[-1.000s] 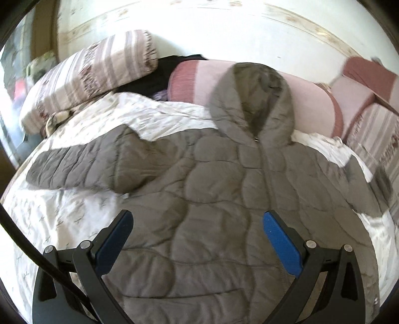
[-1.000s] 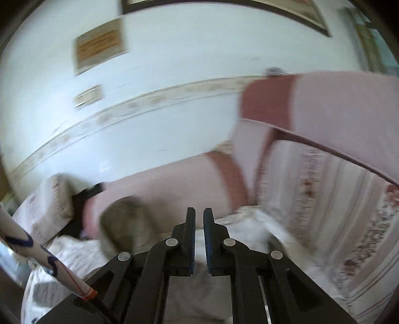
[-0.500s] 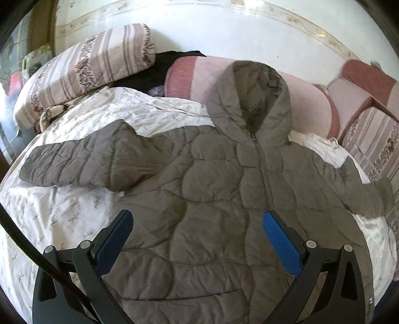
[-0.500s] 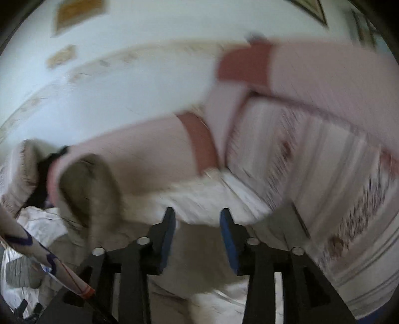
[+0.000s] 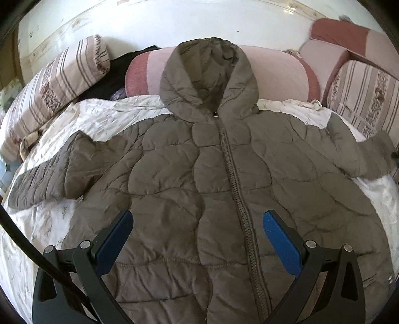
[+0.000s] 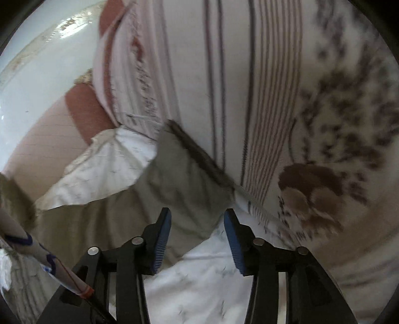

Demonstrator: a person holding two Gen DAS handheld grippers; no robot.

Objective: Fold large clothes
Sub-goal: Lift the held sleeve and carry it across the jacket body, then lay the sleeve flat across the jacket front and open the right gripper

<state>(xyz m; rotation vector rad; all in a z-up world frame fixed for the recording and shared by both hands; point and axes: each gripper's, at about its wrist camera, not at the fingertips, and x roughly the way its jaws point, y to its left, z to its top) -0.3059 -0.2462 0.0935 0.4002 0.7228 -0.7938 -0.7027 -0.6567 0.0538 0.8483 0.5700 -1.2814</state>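
A grey-brown quilted hooded jacket [image 5: 212,174] lies face up, zipped, on a white bedspread [image 5: 49,224], both sleeves spread out and its hood resting against a pink bolster [image 5: 279,74]. My left gripper [image 5: 197,224] is open and empty, held above the jacket's lower front. My right gripper [image 6: 197,224] is open and empty, just short of the cuff end of the jacket's right sleeve [image 6: 184,179], which lies against a striped cushion [image 6: 249,99].
A striped pillow [image 5: 54,82] lies at the bed's far left with dark clothing [image 5: 112,79] beside it. Pink and striped cushions [image 5: 361,87] stack at the far right. A white wall [image 5: 174,22] runs behind the bed.
My right gripper has opened and swung down from facing the wall to the right sleeve's cuff. My left gripper stays open and has shifted its view right, centring the jacket.
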